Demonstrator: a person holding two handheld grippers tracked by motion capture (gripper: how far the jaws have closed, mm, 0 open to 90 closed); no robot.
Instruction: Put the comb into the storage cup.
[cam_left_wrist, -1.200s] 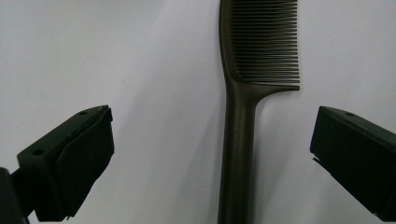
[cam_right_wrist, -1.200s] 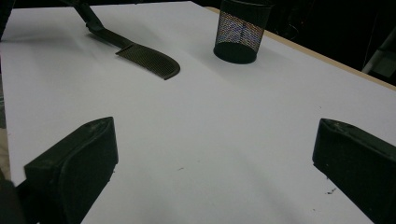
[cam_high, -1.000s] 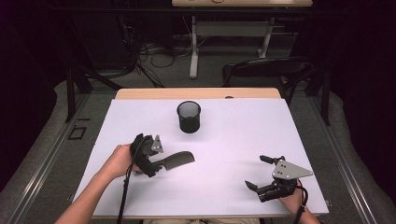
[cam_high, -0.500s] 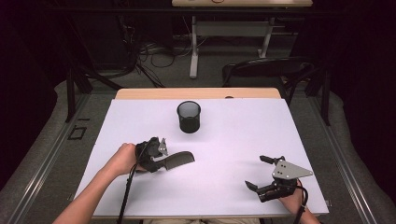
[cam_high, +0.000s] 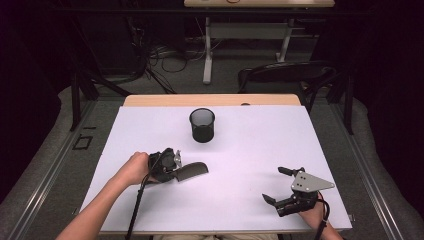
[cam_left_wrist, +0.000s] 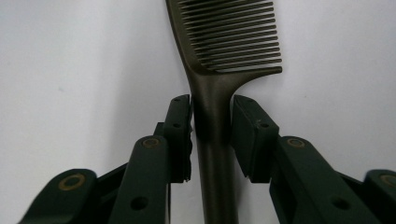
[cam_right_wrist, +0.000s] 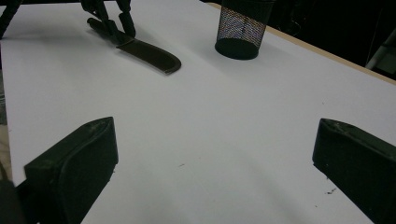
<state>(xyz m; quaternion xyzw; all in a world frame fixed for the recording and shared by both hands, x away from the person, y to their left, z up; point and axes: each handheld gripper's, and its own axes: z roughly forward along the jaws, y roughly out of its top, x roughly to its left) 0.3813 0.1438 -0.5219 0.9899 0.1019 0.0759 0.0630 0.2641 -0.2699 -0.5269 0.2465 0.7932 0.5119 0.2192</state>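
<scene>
A dark comb (cam_high: 192, 171) lies flat on the white table, teeth end pointing right. My left gripper (cam_high: 173, 169) reaches it from the left. In the left gripper view its jaws have just been closing, and both pads now touch the comb's handle (cam_left_wrist: 213, 107) just below the teeth. Across the table, in the right gripper view, the same gripper (cam_right_wrist: 112, 21) stands over the comb (cam_right_wrist: 149, 53). My right gripper (cam_high: 272, 184) rests open near the front right edge, its pads (cam_right_wrist: 74, 158) wide apart with only bare table between them.
A black mesh cup (cam_high: 202, 125) stands upright at the middle back of the white table (cam_high: 260, 140); the right gripper view has the cup (cam_right_wrist: 240, 30) beyond the comb. Behind the table's far edge stands a dark chair (cam_high: 285, 75).
The left gripper edged right along the comb's handle and its jaws closed from wide apart onto it. The right gripper stayed put.
</scene>
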